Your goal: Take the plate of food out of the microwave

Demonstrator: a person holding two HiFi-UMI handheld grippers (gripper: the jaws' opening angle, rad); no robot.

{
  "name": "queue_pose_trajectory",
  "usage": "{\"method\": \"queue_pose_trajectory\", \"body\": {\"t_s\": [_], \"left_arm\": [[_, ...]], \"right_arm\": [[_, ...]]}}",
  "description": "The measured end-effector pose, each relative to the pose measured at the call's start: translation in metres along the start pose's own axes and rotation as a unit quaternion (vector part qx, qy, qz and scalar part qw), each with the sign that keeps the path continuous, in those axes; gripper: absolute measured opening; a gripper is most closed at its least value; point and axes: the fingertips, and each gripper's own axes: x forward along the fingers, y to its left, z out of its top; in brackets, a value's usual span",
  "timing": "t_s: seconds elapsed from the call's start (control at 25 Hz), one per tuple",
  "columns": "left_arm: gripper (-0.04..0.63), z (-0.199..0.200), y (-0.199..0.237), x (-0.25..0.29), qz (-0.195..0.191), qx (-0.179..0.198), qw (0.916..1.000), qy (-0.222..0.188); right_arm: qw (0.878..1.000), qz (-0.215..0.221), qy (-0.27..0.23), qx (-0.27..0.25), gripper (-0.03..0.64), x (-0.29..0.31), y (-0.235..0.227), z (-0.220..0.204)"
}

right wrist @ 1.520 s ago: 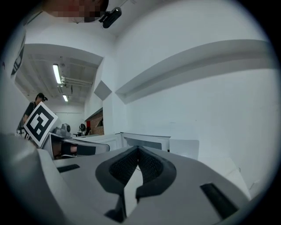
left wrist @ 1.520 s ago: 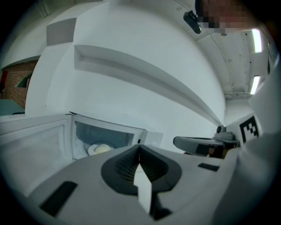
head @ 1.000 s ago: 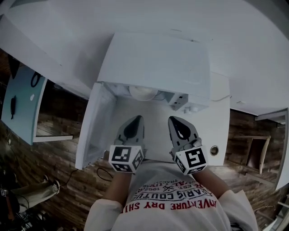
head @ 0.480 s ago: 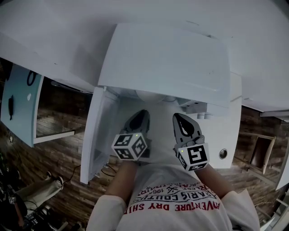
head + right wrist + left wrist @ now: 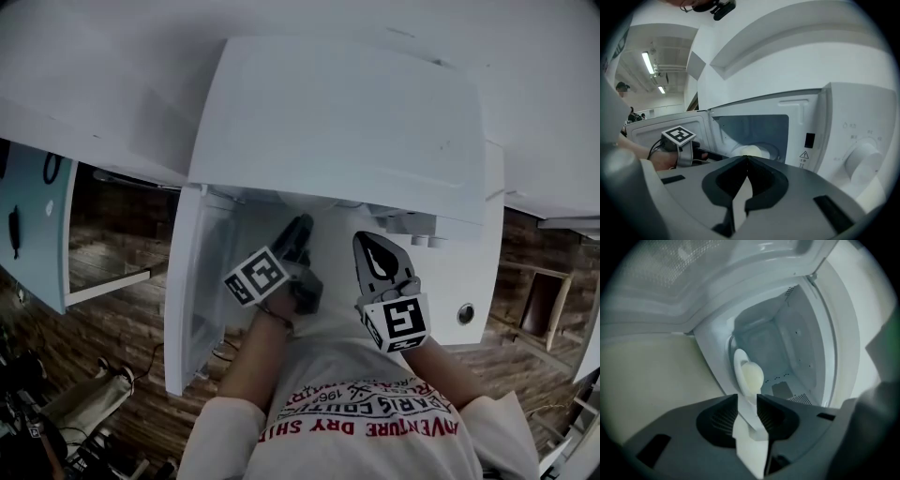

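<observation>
The white microwave (image 5: 337, 122) stands at the far side of a white counter (image 5: 483, 272), and its door (image 5: 192, 291) is swung fully out to the left, probably so that both tools have a free path into the cavity from the near side. Inside, on the cavity floor and toward its near left part, sits the plate (image 5: 739, 363) with a pale, rounded mound of food (image 5: 752, 376) on it. It has not been lifted or touched, so the task is at the reaching step. The person's left forearm (image 5: 258, 361) stretches forward from the near edge toward the opening. The left gripper (image 5: 747, 399) lies turned on its side, its marker cube (image 5: 255, 277) tipped to the left, and it points a little downward into the mouth of the oven. That tilt likely lines the jaws up with the thin rim of the plate. Its jaws have just been opening and now stand apart with a modest gap. Nothing is caught between them, and the plate shows through the gap just beyond the tips. The right gripper (image 5: 747, 158) is held back, just near of the oven front and right of the left one. It points toward the cavity and slightly down, with its jaws closed tip to tip and empty. It looks to be waiting, perhaps to steady the far side of the plate once the left has hold.
</observation>
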Motion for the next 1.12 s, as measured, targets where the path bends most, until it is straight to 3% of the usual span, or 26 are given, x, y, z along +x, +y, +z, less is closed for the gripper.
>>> {"method": "queue_pose_trajectory", "body": {"t_s": [0.32,0.64,0.92,1.0,1.12], "left_arm": [[0.106,0.009,0.010,0.022,0.005,-0.093,0.9956,-0.011],[0.098,0.013,0.020,0.026,0.024,-0.154,0.9875,-0.024],[0.073,0.013,0.019,0.025,0.020,-0.173,0.9842,-0.033],[0.034,0.015,0.016,0.024,0.014,-0.171,0.9844,-0.038],[0.024,0.018,0.012,0.021,0.008,-0.166,0.9852,-0.042]], "right_arm": [[1.000,-0.007,0.017,-0.002,0.011,0.004,-0.007,-0.012],[1.000,-0.002,0.020,-0.006,0.011,0.005,-0.007,-0.012],[1.000,-0.001,0.027,-0.008,0.011,0.005,-0.007,-0.017],[1.000,-0.002,0.028,-0.009,0.011,0.003,-0.006,-0.019],[1.000,-0.002,0.029,-0.011,0.011,-0.001,-0.006,-0.021]]}}
